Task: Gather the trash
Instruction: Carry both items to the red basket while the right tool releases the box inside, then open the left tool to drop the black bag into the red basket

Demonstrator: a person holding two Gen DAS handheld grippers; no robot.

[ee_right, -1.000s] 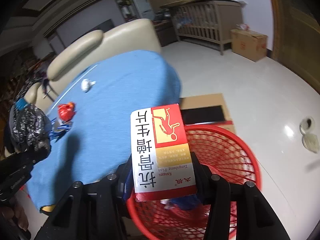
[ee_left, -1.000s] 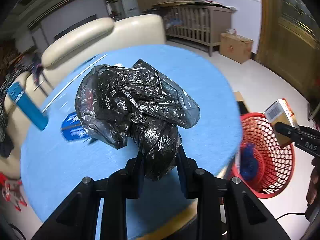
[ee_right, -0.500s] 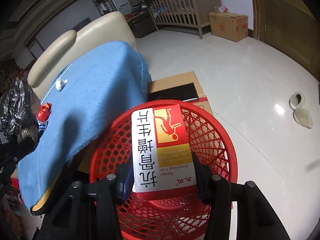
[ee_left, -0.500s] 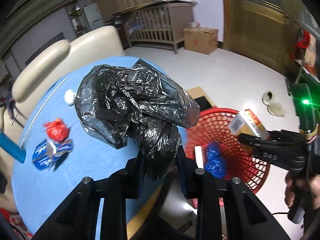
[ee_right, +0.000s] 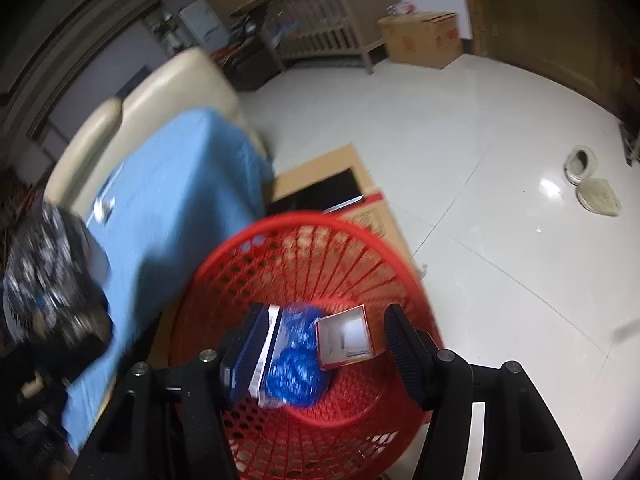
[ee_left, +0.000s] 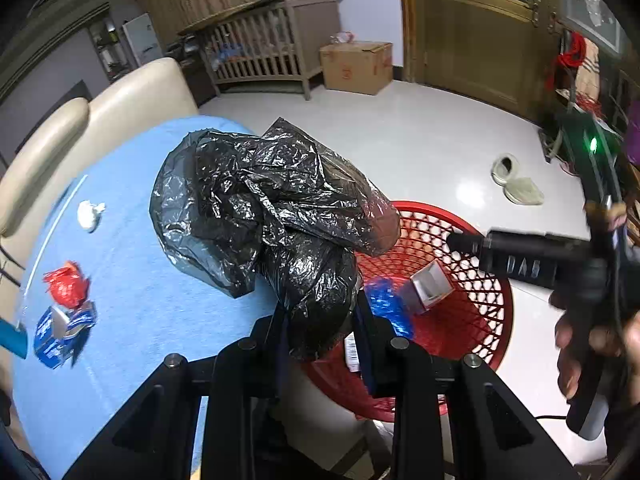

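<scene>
Two hand-held grippers | right (ee_right: 320, 344) opening, box (ee_right: 346, 338) just dropped into basket (ee_right: 280, 240) | left (ee_left: 320, 336) clamps bag (ee_left: 272, 208), next in.

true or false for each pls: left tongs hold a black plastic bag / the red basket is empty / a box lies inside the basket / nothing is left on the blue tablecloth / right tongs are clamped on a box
1. The left tongs hold a black plastic bag. True.
2. The red basket is empty. False: it holds a crumpled blue wrapper, a box and another flat white and blue packet.
3. A box lies inside the basket. True.
4. Nothing is left on the blue tablecloth. False: a red wrapper, a torn blue packet and a white wad lie there.
5. The right tongs are clamped on a box. False: the jaws are opening with nothing gripped; the box lies below in the basket.
</scene>
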